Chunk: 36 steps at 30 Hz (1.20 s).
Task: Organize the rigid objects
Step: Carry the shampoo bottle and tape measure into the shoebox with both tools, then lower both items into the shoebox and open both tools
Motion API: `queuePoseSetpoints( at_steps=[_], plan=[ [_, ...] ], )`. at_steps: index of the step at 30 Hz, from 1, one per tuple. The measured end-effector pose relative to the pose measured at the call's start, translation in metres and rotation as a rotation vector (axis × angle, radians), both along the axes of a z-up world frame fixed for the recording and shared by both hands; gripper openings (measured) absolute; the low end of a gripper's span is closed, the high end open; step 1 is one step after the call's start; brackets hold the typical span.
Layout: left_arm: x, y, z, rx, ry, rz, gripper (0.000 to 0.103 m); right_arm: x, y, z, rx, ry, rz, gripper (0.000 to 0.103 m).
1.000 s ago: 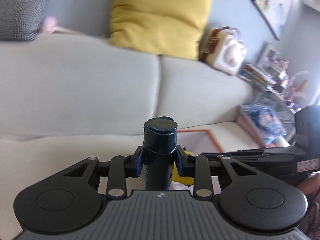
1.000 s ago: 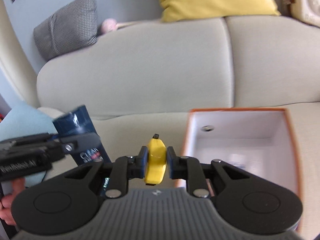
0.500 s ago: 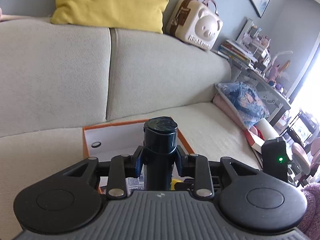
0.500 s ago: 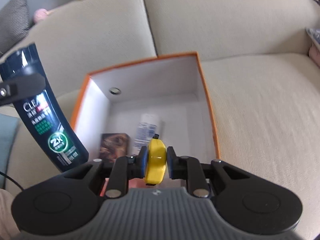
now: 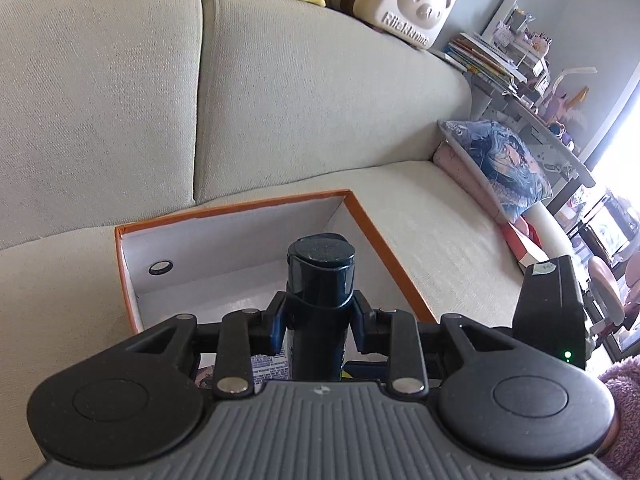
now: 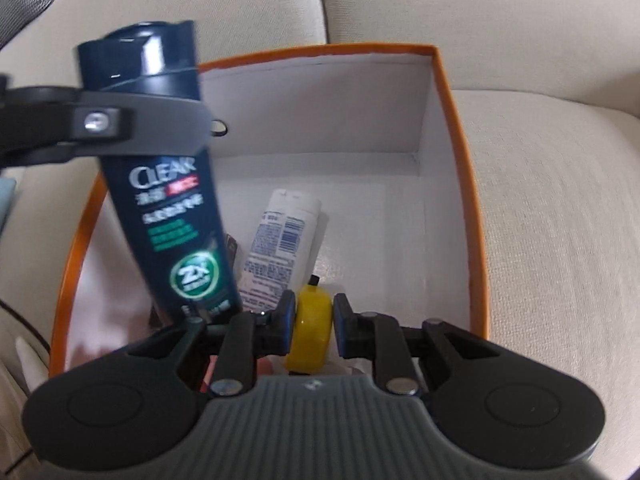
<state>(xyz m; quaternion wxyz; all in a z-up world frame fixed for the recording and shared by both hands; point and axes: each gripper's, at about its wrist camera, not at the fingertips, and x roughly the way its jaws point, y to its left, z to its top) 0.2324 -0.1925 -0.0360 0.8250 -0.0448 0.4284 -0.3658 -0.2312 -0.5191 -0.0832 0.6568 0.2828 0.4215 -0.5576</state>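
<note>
Grippers grip shampoo bottle (image 6: 168, 200) (left) and yellow toy (image 6: 311, 330) over box (image 6: 456, 184).

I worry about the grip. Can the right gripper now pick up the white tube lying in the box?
Probably not: the right gripper is shut on a yellow object, so it cannot grasp the white tube.

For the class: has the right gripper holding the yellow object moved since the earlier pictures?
Yes. The right gripper with the yellow object has come forward and down over the orange-rimmed box.
</note>
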Motion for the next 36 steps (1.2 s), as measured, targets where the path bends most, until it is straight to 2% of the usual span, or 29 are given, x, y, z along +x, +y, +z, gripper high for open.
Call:
queuePoseSetpoints(
  at_steps=[6, 9, 12, 16, 21, 25, 30, 36],
  plan=[
    [0.005, -0.001, -0.006, 0.001, 0.023, 0.002, 0.036, 0.009, 0.005, 0.002, -0.027, 0.105, 0.064, 0.020],
    [0.005, -0.001, -0.007, -0.002, 0.029, 0.002, 0.036, 0.007, 0.011, 0.010, -0.049, 0.104, 0.070, 0.021],
    [0.005, -0.006, -0.006, -0.004, 0.032, -0.005, 0.036, 0.001, 0.021, 0.024, -0.113, 0.082, 0.059, 0.021],
    [0.006, -0.017, -0.008, -0.001, 0.067, -0.015, 0.036, -0.017, 0.041, 0.051, -0.242, 0.033, -0.041, 0.021],
    [0.004, -0.037, -0.014, -0.006, 0.123, -0.029, 0.036, -0.050, 0.065, 0.076, -0.382, -0.050, -0.228, 0.023],
    [0.003, -0.057, -0.028, -0.031, 0.193, -0.021, 0.036, -0.065, 0.065, 0.073, -0.378, -0.057, -0.291, 0.023],
    [0.010, -0.072, -0.051, 0.000, 0.266, 0.011, 0.036, -0.071, 0.066, 0.070, -0.386, -0.024, -0.288, 0.022],
    [0.025, -0.079, -0.063, -0.017, 0.327, 0.051, 0.036, -0.074, 0.049, 0.067, -0.394, -0.065, -0.325, 0.022]
  ],
)
